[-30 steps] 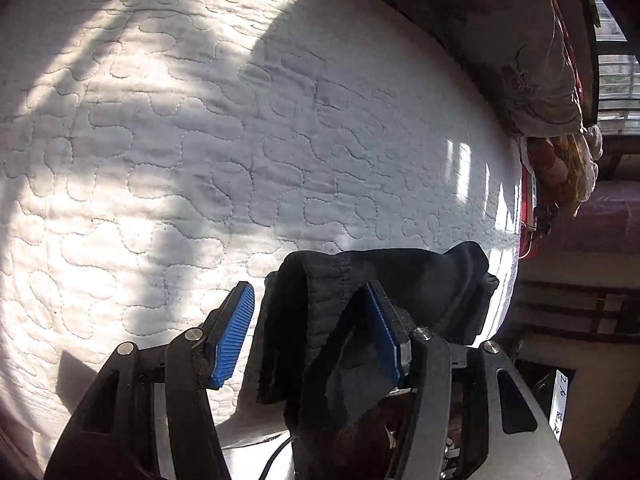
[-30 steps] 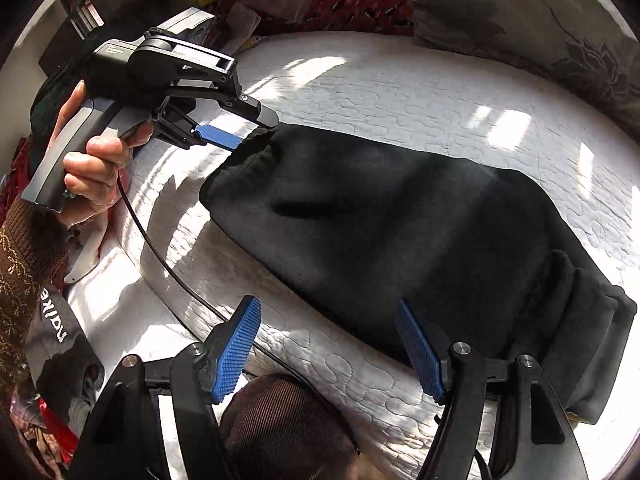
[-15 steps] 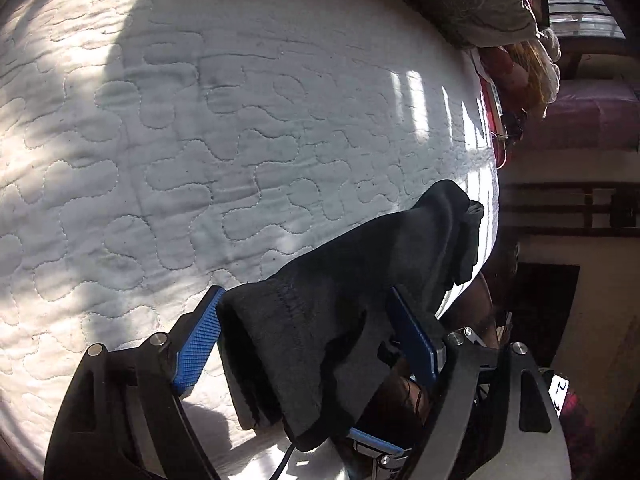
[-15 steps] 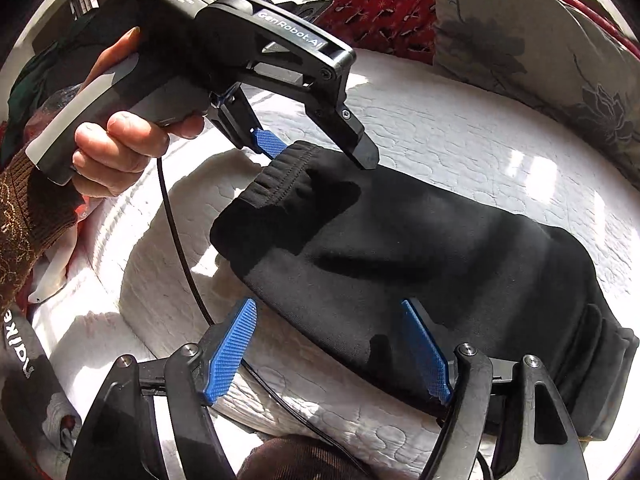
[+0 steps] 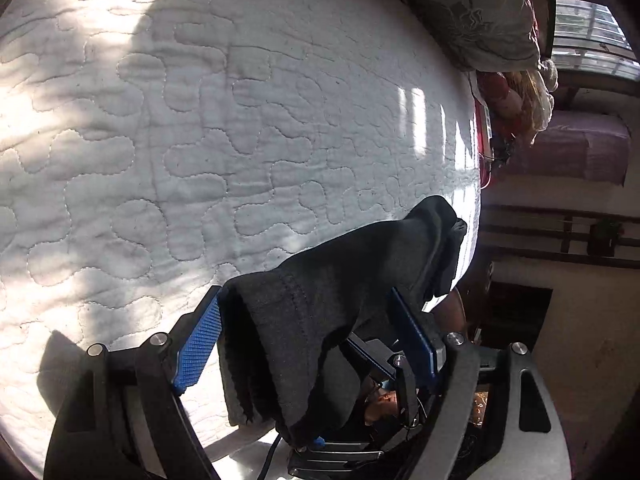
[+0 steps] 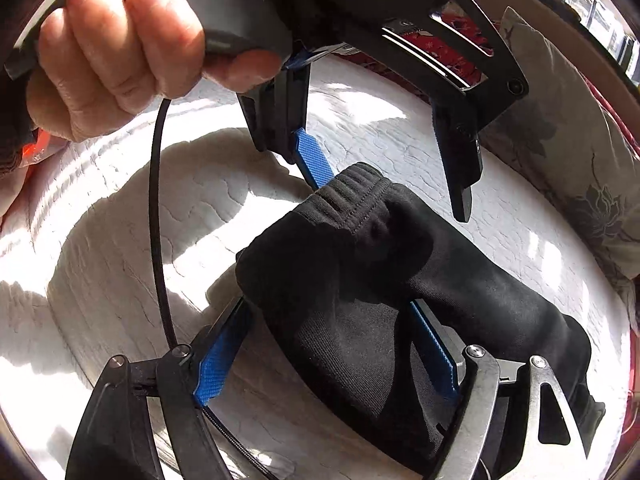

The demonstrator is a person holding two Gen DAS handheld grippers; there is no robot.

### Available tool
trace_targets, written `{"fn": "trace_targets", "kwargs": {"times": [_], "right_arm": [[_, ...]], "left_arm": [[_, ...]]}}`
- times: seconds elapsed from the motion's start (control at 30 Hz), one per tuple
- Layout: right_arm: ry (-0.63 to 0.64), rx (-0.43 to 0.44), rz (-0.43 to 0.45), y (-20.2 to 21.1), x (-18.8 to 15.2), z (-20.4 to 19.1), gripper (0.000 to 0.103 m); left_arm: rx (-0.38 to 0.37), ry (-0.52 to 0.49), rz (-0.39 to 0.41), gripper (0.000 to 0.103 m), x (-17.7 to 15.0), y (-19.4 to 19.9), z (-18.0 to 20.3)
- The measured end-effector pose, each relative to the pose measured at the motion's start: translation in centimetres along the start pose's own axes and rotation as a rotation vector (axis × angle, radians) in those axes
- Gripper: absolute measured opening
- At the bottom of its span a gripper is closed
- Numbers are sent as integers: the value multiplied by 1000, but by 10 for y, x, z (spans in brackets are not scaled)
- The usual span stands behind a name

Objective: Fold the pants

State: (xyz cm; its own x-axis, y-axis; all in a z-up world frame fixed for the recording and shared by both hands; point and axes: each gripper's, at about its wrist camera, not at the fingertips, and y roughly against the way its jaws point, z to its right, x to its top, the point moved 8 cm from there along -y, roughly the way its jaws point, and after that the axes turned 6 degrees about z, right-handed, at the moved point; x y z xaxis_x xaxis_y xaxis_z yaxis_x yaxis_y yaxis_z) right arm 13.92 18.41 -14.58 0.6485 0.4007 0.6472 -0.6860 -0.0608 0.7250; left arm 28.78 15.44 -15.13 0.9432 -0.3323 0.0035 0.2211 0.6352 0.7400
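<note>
Black pants [image 6: 400, 300] lie folded lengthwise on a white quilted bed [image 6: 120, 220]. Their ribbed waistband end [image 6: 344, 196] is near the middle of the right wrist view. My left gripper [image 6: 384, 184] is open, its jaws straddling the waistband end from above. In the left wrist view the pants [image 5: 320, 300] fill the gap between the open left gripper [image 5: 304, 320]. My right gripper [image 6: 328, 332] is open too, with the near corner of the pants between its blue pads [image 6: 218, 364].
A grey floral pillow [image 6: 580, 168] and red patterned cloth [image 6: 448, 52] lie at the bed's far edge. A black cable [image 6: 158, 220] hangs from the left gripper. The bed's edge [image 5: 476, 184], a window and shelves show at right in the left wrist view.
Both grippers have closed in on the waistband end of the pants. The left gripper came much nearer to the right one, and the cloth now sits between both pairs of open jaws.
</note>
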Motion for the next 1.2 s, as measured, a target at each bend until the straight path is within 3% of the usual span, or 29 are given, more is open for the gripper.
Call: {"fn": "trace_targets", "kwargs": {"times": [0.03,0.1,0.13,0.2,0.23,0.43,0.6,0.87,1.07,1.2], "right_arm": [[-4,1,5,2,0,4,70],[-33,13,4,5,-1,17,43],[-56,25,0,7,-2,24,37],[-107,53,-6,11,0,37,18],[-136,71,-14,12,2,42,16],[-271,160,4,38,-2,66,14],[-369,218,32,64,-2,87,14],[-589,309,45,105,-30,145,15],[-814,331,20,119,-84,215,18],[-975,329,-17,117,-134,263,19]], "left_arm": [[9,22,22,76,0,2,-2],[24,48,58,56,-2,5,-4],[5,70,69,37,-4,6,-5],[-62,148,104,32,-7,7,-7],[-89,172,125,29,-9,8,-6],[-229,300,210,27,-22,21,14],[-227,328,245,27,-28,28,47],[-120,213,244,27,-29,-6,142],[-19,128,181,27,-18,-81,214],[100,76,114,27,-12,-141,248]]}}
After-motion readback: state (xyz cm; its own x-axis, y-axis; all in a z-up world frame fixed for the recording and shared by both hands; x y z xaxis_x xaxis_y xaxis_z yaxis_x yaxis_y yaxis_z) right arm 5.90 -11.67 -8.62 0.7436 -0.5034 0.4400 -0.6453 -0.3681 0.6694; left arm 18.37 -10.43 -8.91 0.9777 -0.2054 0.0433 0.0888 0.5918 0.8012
